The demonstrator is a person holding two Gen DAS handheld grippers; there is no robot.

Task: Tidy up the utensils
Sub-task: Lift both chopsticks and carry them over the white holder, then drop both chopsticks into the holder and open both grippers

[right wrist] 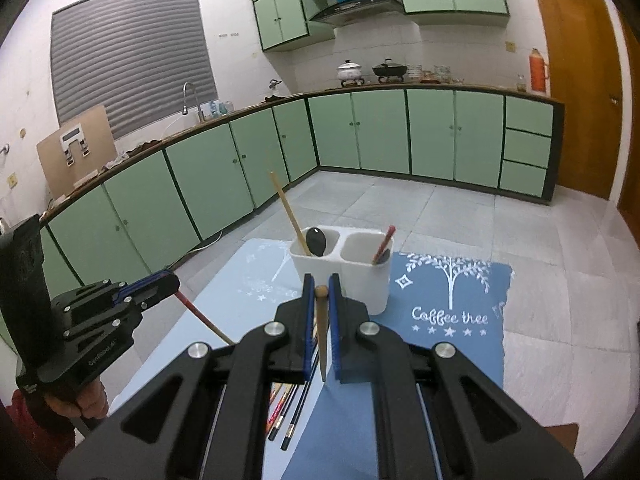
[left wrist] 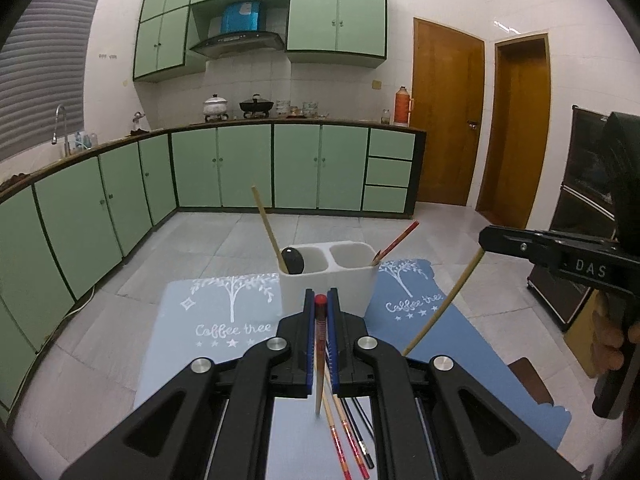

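the left gripper is clamped on a red-tipped chopstick and the right gripper is clamped on a plain wooden chopstick, each stick held near its top end and hanging down toward the mats, both lifted clear of the loose chopsticks lying on the light blue mat near the person. the white two-compartment holder stands just beyond both grippers, across the seam between the light mat and the darker blue mat. its left compartment already holds a bamboo chopstick and a black spoon; its right compartment holds a red chopstick, and the right wrist view suggests a dark spoon bowl there too. sorting by kind looks sensible: red stick to the right cup, wooden stick to the left. since that crosses the arms, it is probably best to go one at a time, raising each stick until its lower tip clears the rim, bringing it over the cup, lowering it inside, then letting go. the sticks already leaning in the cups could deflect an incoming tip, so aim for the free part of each opening, and avoid nudging the holder, which could tip.
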